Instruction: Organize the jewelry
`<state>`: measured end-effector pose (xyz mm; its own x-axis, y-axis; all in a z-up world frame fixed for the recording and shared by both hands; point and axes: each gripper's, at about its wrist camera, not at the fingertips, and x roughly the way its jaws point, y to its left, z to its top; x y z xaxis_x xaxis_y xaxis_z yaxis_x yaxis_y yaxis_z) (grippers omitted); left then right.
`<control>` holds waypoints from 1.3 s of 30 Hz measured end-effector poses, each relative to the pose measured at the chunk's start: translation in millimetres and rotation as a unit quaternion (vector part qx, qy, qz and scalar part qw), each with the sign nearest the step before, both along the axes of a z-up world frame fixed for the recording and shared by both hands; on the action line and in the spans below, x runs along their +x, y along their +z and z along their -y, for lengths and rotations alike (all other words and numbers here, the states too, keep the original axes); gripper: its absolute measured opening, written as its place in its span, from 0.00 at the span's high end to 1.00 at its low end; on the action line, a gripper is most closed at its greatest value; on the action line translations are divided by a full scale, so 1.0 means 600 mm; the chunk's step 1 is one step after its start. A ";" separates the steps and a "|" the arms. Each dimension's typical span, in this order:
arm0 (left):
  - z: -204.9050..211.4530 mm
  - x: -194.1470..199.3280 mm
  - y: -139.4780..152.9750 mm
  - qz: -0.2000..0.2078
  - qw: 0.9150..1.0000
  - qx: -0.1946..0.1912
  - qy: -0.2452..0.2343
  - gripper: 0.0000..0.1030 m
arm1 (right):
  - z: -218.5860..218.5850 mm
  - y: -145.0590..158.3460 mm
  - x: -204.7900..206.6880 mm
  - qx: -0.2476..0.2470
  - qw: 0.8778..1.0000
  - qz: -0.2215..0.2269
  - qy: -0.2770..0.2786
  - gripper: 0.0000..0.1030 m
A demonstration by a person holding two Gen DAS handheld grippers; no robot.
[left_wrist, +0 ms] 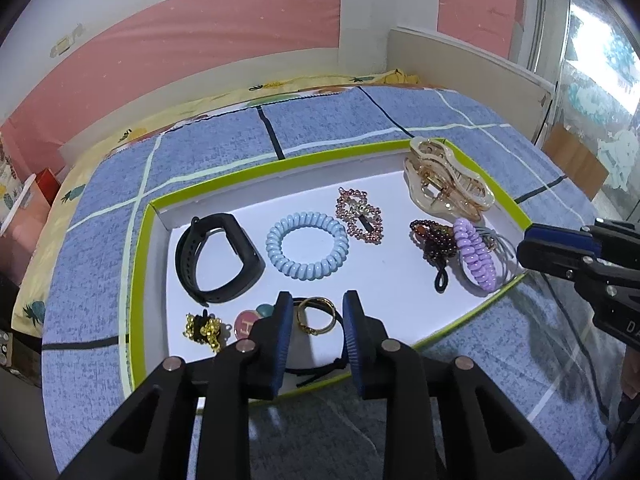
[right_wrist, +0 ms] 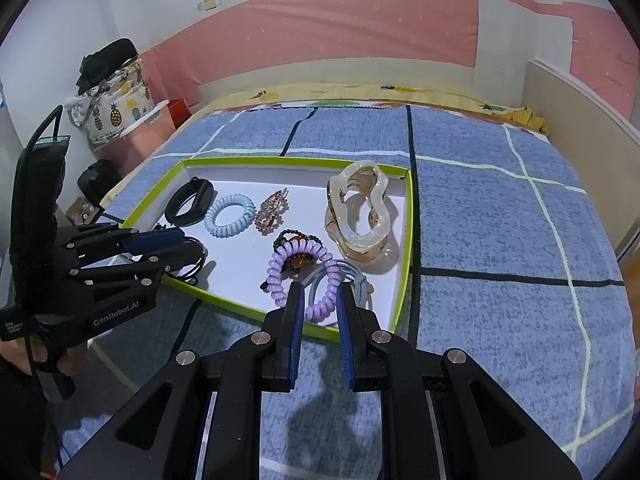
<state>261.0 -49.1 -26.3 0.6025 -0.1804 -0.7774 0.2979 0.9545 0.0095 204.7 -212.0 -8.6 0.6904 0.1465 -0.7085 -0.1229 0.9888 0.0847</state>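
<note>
Step in hand — sorting inside the tray (left_wrist: 138, 240) on the bed; left gripper (left_wrist: 316, 312) jaws spread around the gold ring (left_wrist: 316, 314); right gripper (right_wrist: 318, 300) jaws spread at the purple coil tie (right_wrist: 304, 276); next: close, lift.

Two spiral hair ties: one blue (left_wrist: 307, 245), one purple (left_wrist: 476, 254). One claw clip (left_wrist: 444, 178), one black wristband (left_wrist: 218, 258), one gold ring (left_wrist: 317, 314).

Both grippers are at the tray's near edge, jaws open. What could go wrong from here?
1. The purple coil tie lies over the beaded bracelet and grey ties; the right gripper may drag those along.
2. The left gripper straddles the gold ring atop a black cord, risking a snag.
</note>
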 end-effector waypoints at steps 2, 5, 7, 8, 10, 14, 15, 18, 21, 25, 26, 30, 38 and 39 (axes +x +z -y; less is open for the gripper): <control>0.000 -0.008 0.005 0.007 1.000 -0.001 0.003 0.74 | -0.001 0.003 -0.009 0.001 1.000 0.004 0.000 0.84; 0.000 -0.031 0.016 0.022 1.000 0.000 0.007 0.74 | -0.005 0.008 -0.025 0.002 1.000 0.010 0.002 0.84; -0.002 -0.048 0.023 0.026 1.000 -0.008 0.013 0.74 | -0.009 0.011 -0.040 0.002 1.000 0.014 0.002 0.84; -0.004 -0.058 0.027 0.030 0.999 -0.011 0.017 0.74 | -0.010 0.013 -0.046 0.001 1.000 0.016 0.001 0.81; -0.009 -0.080 0.033 0.035 0.999 -0.014 0.026 0.74 | -0.015 0.016 -0.064 0.002 1.000 0.020 0.001 0.71; -0.024 -0.125 0.046 0.044 0.998 -0.025 0.045 0.74 | -0.024 0.023 -0.105 0.004 0.999 0.032 0.005 0.65; -0.026 -0.137 0.049 0.047 0.997 -0.027 0.050 0.74 | -0.026 0.025 -0.113 0.004 0.999 0.034 0.005 0.65; -0.035 -0.174 0.057 0.054 0.996 -0.035 0.063 0.74 | -0.034 0.029 -0.146 0.002 0.999 0.042 0.008 0.65; -0.040 -0.207 0.064 0.061 0.995 -0.040 0.075 0.74 | -0.044 0.034 -0.177 -0.001 0.999 0.050 0.012 0.65; -0.045 -0.247 0.071 0.070 0.993 -0.041 0.089 0.74 | -0.053 0.035 -0.213 -0.002 0.998 0.055 0.015 0.65; -0.047 -0.257 0.072 0.072 0.992 -0.041 0.093 0.74 | -0.054 0.036 -0.219 -0.002 0.998 0.057 0.015 0.65; -0.043 -0.295 0.075 0.077 0.991 -0.037 0.099 0.74 | -0.058 0.039 -0.251 -0.005 0.998 0.064 0.009 0.65; -0.043 -0.340 0.076 0.078 0.990 -0.042 0.112 0.74 | -0.062 0.040 -0.290 -0.010 0.998 0.068 0.000 0.64; -0.043 -0.344 0.076 0.078 0.990 -0.043 0.113 0.74 | -0.064 0.039 -0.292 -0.013 0.998 0.068 0.001 0.64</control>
